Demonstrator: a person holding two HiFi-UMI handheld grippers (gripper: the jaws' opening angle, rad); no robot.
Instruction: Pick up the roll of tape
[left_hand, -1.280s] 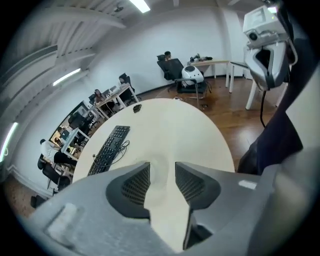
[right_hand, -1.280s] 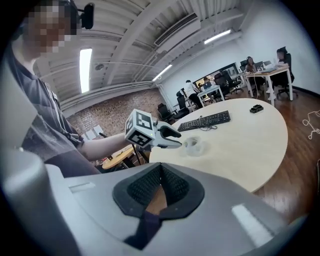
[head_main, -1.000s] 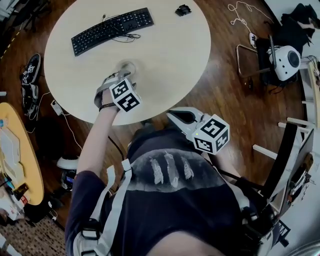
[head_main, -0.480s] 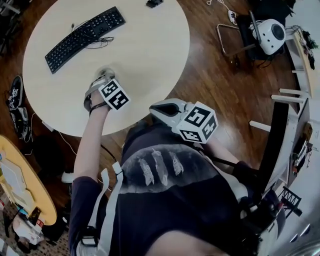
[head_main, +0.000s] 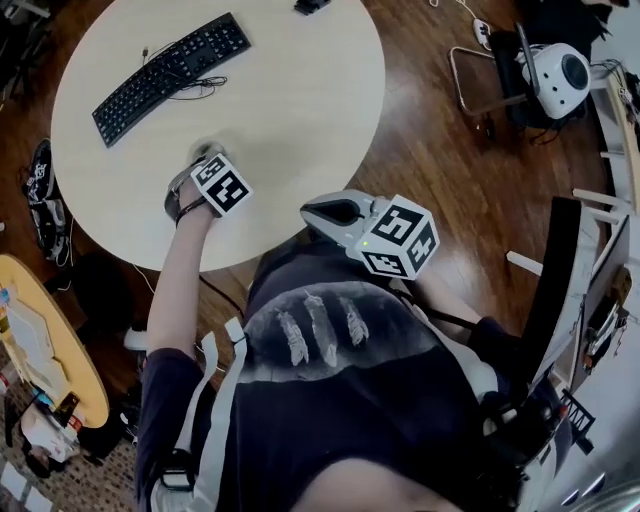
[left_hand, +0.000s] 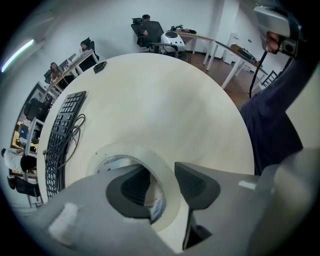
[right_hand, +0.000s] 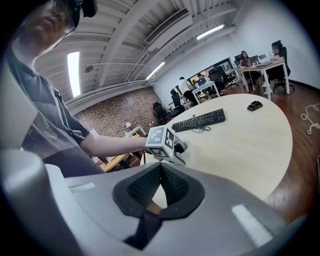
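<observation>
A cream roll of tape (left_hand: 150, 157) lies flat on the round pale table (left_hand: 175, 100), near its front edge. My left gripper (left_hand: 161, 172) points straight down over it, with one jaw inside the roll's hole and the other outside its wall. The jaws are closing with the wall between them, and the outer pad is not visibly pressing. In the head view the left gripper (head_main: 205, 157) hides most of the roll (head_main: 207, 148). My right gripper (head_main: 308, 212) hangs shut and empty off the table edge, close to the person's body; in its own view the right gripper (right_hand: 160, 167) faces the left one.
A black keyboard (head_main: 170, 75) with its cable lies at the far left of the table (head_main: 300, 100). A small black object (head_main: 312, 6) sits at the far edge. A white round device (head_main: 555, 75) and chairs stand on the wood floor at right, and a yellow table (head_main: 40, 340) at left.
My left gripper has come down over the tape roll, which showed just beyond it before and is now mostly covered. The right gripper has shifted only slightly beside the body.
</observation>
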